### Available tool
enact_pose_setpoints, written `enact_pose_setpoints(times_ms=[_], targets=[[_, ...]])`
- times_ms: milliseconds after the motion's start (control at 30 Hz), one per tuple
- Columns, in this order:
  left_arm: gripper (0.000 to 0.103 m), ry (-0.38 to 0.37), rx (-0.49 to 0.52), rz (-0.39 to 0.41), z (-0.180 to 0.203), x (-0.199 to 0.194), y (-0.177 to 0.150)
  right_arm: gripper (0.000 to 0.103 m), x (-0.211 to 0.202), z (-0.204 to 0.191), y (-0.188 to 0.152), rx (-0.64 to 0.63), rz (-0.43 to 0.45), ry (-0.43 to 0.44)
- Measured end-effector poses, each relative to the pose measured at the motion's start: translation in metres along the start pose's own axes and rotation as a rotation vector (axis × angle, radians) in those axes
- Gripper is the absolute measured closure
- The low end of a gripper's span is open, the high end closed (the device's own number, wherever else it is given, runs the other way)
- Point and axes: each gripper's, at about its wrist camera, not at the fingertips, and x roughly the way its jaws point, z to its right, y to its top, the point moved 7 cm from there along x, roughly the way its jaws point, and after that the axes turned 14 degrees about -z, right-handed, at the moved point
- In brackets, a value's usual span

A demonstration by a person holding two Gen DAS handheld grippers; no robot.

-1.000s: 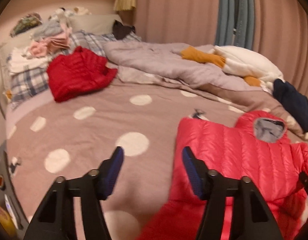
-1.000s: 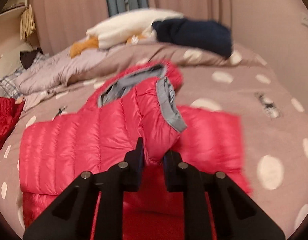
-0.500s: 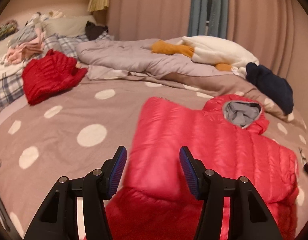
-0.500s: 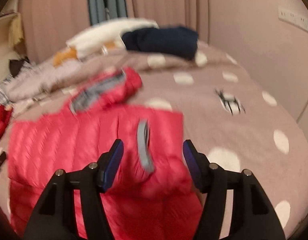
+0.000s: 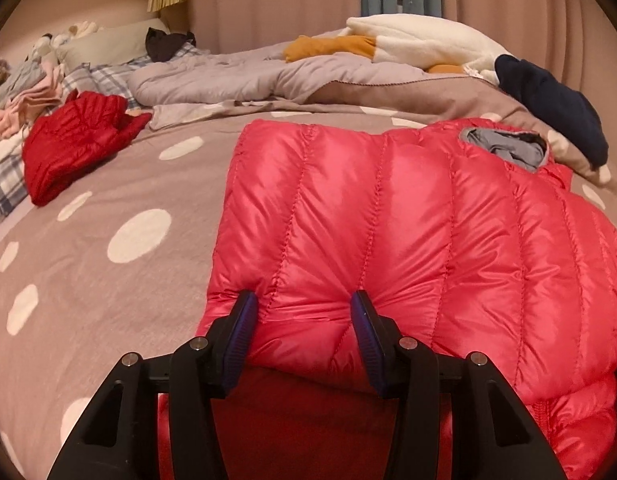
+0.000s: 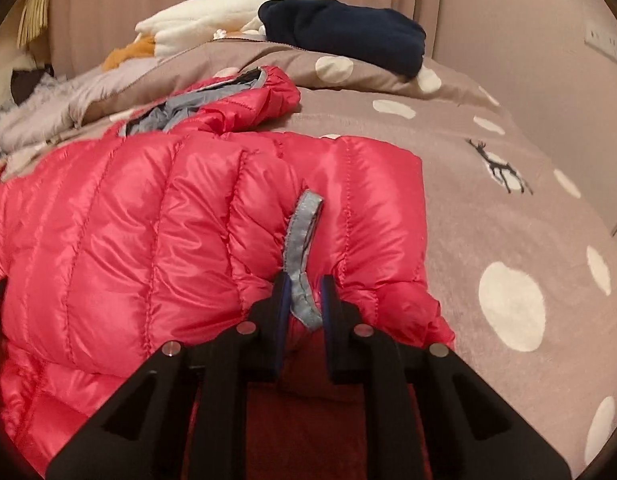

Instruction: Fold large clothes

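A glossy red puffer jacket (image 5: 408,216) with a grey-lined hood (image 5: 504,146) lies partly folded on the dotted bed cover (image 5: 88,280). My left gripper (image 5: 304,316) is open, its fingers pressed into the jacket's near folded edge on either side of a bulge. In the right wrist view the same jacket (image 6: 148,220) fills the left and centre. My right gripper (image 6: 302,292) is nearly closed around the grey-trimmed cuff (image 6: 302,240) of a sleeve folded over the body.
A second, darker red jacket (image 5: 76,140) lies crumpled at the left. A grey duvet (image 5: 228,76), a white and orange plush (image 5: 408,40) and a navy garment (image 5: 548,104) lie along the far side. A clothes pile (image 5: 24,88) sits far left. A wall (image 6: 528,40) runs on the right.
My left gripper moved right onto the jacket's edge. My right gripper let go of the sleeve, opened, then narrowed around the grey cuff lower down.
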Motion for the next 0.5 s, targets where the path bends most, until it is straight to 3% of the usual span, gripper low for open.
enact_pose_setpoints(times_ms=[100, 200, 233, 333, 433, 500], targets=[[0.054, -0.006, -0.008, -0.008, -0.002, -0.003, -0.001, 0.088, -0.001, -0.001, 0.000, -0.007, 0.002, -0.014], [0.054, 0.001, -0.021, -0.004, -0.010, -0.024, -0.004, 0.085, -0.012, 0.009, 0.000, 0.016, -0.004, 0.039], [0.054, -0.010, -0.027, 0.012, -0.013, -0.032, -0.005, 0.080, -0.020, 0.013, -0.002, 0.033, -0.013, 0.072], [0.056, 0.021, -0.022, 0.087, -0.026, -0.067, -0.007, 0.051, -0.046, 0.030, -0.006, 0.117, 0.008, 0.110], [0.061, 0.019, -0.022, 0.148, -0.039, -0.100, 0.000, 0.049, -0.071, 0.042, -0.006, 0.162, 0.020, 0.155], [0.062, 0.017, -0.082, 0.174, -0.057, -0.120, 0.008, 0.049, -0.088, 0.047, -0.003, 0.179, 0.042, 0.199]])
